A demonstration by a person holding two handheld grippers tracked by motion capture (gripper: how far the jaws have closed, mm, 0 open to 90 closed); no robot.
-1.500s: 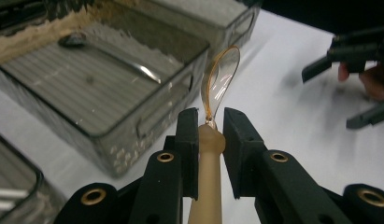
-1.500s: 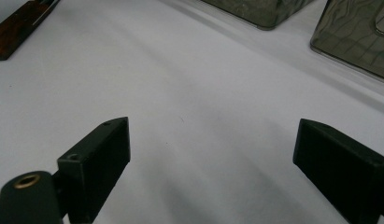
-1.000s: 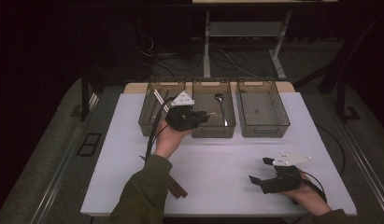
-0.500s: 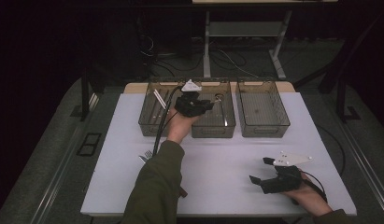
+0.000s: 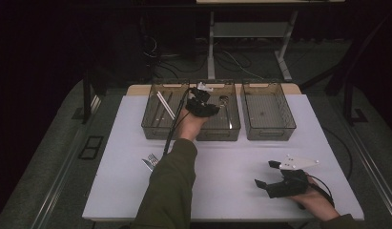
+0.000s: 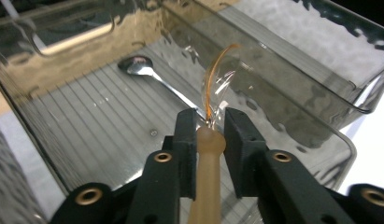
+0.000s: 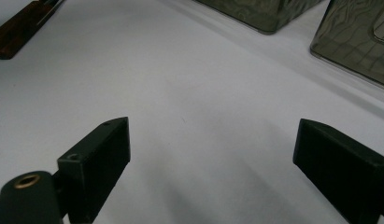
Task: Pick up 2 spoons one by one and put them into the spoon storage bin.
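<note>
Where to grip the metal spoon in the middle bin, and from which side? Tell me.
Take the metal spoon by its thin handle, from straight above, jaws across it: it lies flat on the ribbed floor, and the walls of the middle bin block sideways approaches.

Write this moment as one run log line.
left gripper: jaws just opening, tan-handled spoon between, over middle bin | right gripper: open, empty

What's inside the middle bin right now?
A metal spoon lies on the middle bin's ribbed floor. The left gripper brings a tan-handled clear spoon, which hides some floor.
</note>
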